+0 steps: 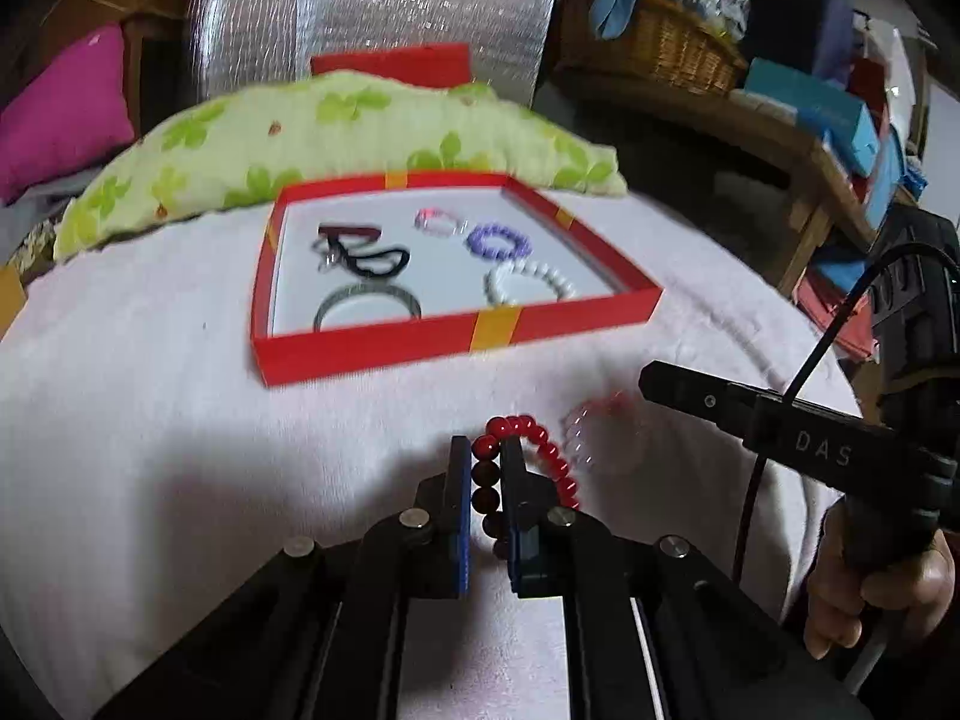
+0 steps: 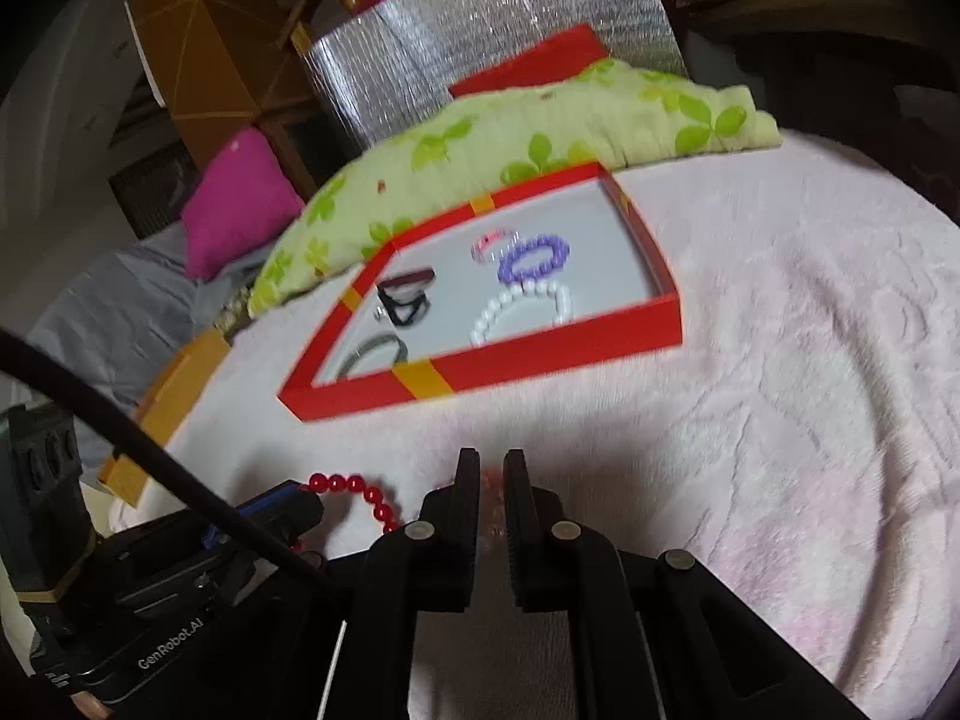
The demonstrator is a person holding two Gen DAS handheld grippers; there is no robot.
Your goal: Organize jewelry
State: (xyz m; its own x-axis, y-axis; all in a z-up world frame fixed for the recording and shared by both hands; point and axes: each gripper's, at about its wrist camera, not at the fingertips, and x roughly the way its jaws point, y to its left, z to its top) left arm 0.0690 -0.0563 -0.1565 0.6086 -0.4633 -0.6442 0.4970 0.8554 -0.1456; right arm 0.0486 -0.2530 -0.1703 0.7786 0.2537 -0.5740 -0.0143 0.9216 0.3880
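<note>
A red bead bracelet [image 1: 543,450] lies on the pink blanket [image 1: 180,420], and my left gripper [image 1: 486,444] is shut on one side of its loop. Seen from the right wrist, the same red bracelet [image 2: 360,487] runs out of the left gripper [image 2: 300,495]. My right gripper [image 2: 492,456] is shut, with a pale pink translucent bracelet [image 2: 493,501] between its pads. In the left wrist view that blurred pale bracelet [image 1: 582,426] hangs at the right gripper's [image 1: 651,375] tip. Beyond both sits the red tray [image 1: 384,348], also in the right wrist view [image 2: 540,354].
Inside the tray lie a white pearl bracelet [image 1: 528,285], a purple one [image 1: 498,240], a pink-white one [image 1: 435,221], a dark bangle [image 1: 366,306] and a black cord [image 1: 360,252]. A green-leaf pillow [image 1: 300,138] lies behind it. A cluttered wooden bench [image 1: 780,138] stands at the right.
</note>
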